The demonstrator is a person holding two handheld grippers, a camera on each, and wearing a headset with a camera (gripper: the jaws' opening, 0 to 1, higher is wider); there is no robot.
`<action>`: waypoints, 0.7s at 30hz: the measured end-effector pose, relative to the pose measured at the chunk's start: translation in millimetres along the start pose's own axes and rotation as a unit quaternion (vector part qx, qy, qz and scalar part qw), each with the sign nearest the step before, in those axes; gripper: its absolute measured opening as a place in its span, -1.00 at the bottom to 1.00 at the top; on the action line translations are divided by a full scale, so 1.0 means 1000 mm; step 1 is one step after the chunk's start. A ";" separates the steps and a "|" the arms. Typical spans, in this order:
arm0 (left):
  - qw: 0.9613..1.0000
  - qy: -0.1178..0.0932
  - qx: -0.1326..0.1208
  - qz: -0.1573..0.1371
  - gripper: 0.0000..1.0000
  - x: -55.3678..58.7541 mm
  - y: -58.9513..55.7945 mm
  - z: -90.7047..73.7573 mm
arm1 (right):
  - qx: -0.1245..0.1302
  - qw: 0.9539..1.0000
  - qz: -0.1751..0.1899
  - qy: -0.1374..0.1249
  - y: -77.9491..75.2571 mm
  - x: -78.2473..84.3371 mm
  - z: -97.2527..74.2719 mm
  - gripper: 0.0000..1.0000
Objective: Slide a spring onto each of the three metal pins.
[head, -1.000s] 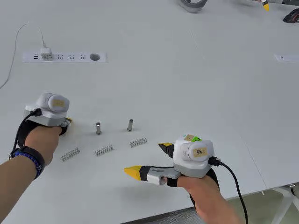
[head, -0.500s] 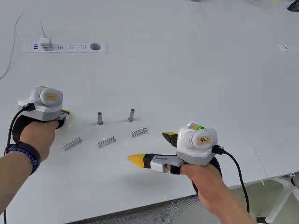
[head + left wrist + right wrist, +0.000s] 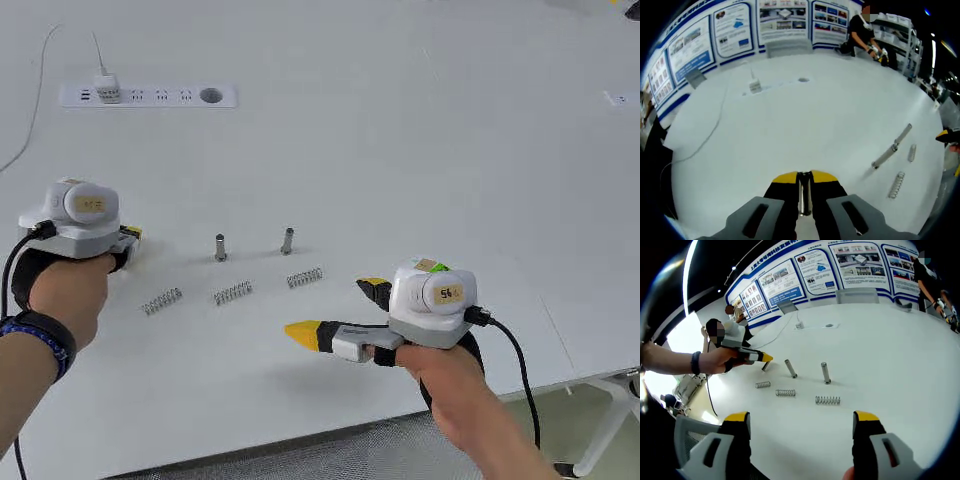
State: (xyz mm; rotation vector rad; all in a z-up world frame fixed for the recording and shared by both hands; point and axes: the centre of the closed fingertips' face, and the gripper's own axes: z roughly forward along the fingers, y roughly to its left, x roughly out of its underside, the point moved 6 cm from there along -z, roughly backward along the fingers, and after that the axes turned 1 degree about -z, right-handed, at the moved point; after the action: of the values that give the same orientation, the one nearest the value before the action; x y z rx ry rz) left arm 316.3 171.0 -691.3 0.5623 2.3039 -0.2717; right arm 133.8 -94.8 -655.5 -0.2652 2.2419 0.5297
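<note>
White surface point(image 3: 400, 150) carries two upright pins point(image 3: 220, 247) and three springs point(image 3: 232, 292), mid-frame in head view. My left fingers point(image 3: 785, 178) pinch the third pin point(image 3: 804, 196) at left; right fingers point(image 3: 737, 418) spread apart, lower centre.

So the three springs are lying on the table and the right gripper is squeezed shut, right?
Not quite. The three springs do lie on the table, but the right gripper is open, its jaws wide apart with nothing between them, as the right gripper view shows. The shut one is the left gripper, clamped on a pin.
</note>
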 end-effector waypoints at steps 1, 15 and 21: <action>1.000 -0.002 0.000 -0.001 -0.84 0.000 0.000 -0.001 | 0.000 1.000 0.000 0.000 0.000 0.000 0.000 0.70; 1.000 -0.009 -0.003 0.006 -0.85 0.003 0.009 -0.017 | 0.000 1.000 -0.003 -0.001 0.002 -0.001 -0.001 0.71; 1.000 -0.011 -0.007 0.007 -0.85 0.004 0.013 -0.025 | -0.002 1.000 -0.005 0.000 0.003 -0.001 0.000 0.71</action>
State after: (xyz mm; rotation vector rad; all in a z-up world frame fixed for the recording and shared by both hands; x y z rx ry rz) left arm 304.3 192.2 -677.3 0.5670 2.2786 -0.2538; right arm 133.3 -92.4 -653.8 -0.2771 2.2379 0.5286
